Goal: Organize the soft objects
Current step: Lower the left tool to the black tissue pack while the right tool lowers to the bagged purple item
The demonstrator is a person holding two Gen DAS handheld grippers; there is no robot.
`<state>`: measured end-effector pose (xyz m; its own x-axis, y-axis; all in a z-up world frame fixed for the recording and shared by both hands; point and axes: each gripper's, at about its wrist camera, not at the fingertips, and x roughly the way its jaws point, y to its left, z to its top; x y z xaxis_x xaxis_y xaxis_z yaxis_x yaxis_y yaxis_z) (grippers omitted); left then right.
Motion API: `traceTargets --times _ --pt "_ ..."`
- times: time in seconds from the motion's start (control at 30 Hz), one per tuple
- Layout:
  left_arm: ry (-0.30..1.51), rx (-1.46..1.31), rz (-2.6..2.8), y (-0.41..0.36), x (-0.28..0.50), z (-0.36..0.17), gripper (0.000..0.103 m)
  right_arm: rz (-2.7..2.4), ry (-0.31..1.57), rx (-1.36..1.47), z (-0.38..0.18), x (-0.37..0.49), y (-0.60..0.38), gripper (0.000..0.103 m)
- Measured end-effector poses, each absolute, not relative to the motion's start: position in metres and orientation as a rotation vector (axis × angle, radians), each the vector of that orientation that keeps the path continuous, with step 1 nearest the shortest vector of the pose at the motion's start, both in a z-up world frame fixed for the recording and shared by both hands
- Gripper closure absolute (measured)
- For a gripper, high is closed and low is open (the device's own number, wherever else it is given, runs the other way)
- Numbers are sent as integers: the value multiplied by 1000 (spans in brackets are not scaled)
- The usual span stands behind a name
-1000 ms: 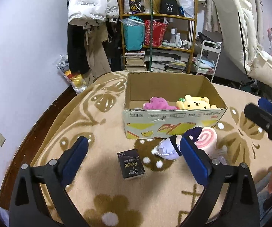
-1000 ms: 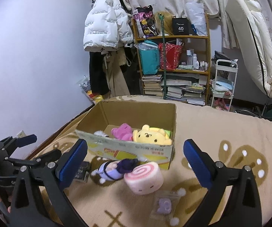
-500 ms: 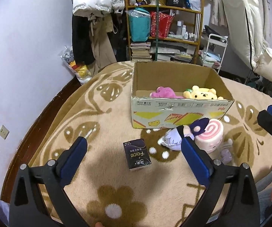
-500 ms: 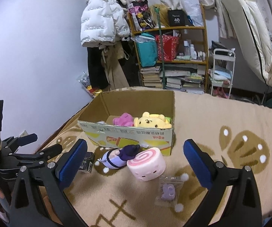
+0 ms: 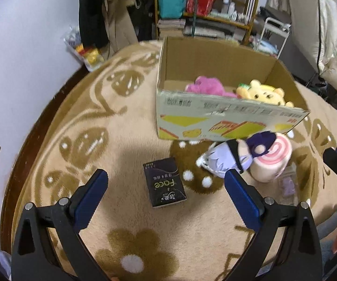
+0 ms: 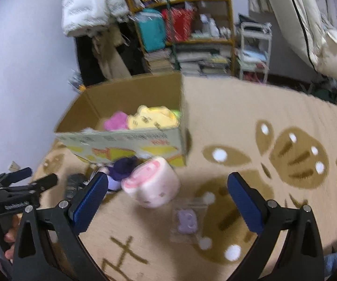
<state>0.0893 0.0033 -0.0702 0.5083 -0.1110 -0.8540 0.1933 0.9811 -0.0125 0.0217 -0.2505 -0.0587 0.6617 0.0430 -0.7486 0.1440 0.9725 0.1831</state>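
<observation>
An open cardboard box (image 5: 229,117) stands on the patterned blanket and holds a pink plush (image 5: 205,86) and a yellow bear plush (image 5: 265,93). In front of it lie a purple-haired doll (image 5: 236,157), a pink roll plush (image 5: 273,164) and a small purple item in a clear bag (image 6: 187,220). A black tissue pack (image 5: 164,185) lies nearer. My left gripper (image 5: 163,194) is open and empty above the tissue pack. My right gripper (image 6: 166,199) is open and empty, over the roll plush (image 6: 154,185) and the bag.
A cluttered shelf (image 6: 184,23) with books and bags stands behind the box, a white jacket (image 6: 88,7) hangs at left, a small white cart (image 6: 255,46) beside the shelf. The blanket's left edge (image 5: 35,135) meets dark wood and a white wall.
Both grippers have moved forward and tilted down towards the objects in front of the box. The objects have not moved. Both grippers stay open.
</observation>
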Motion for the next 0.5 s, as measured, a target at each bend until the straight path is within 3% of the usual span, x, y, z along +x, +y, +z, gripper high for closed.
traceTargets --times 0.5 --pt "1274 67 -160 4 131 -129 4 -121 1156 406 -127 48 -283 0"
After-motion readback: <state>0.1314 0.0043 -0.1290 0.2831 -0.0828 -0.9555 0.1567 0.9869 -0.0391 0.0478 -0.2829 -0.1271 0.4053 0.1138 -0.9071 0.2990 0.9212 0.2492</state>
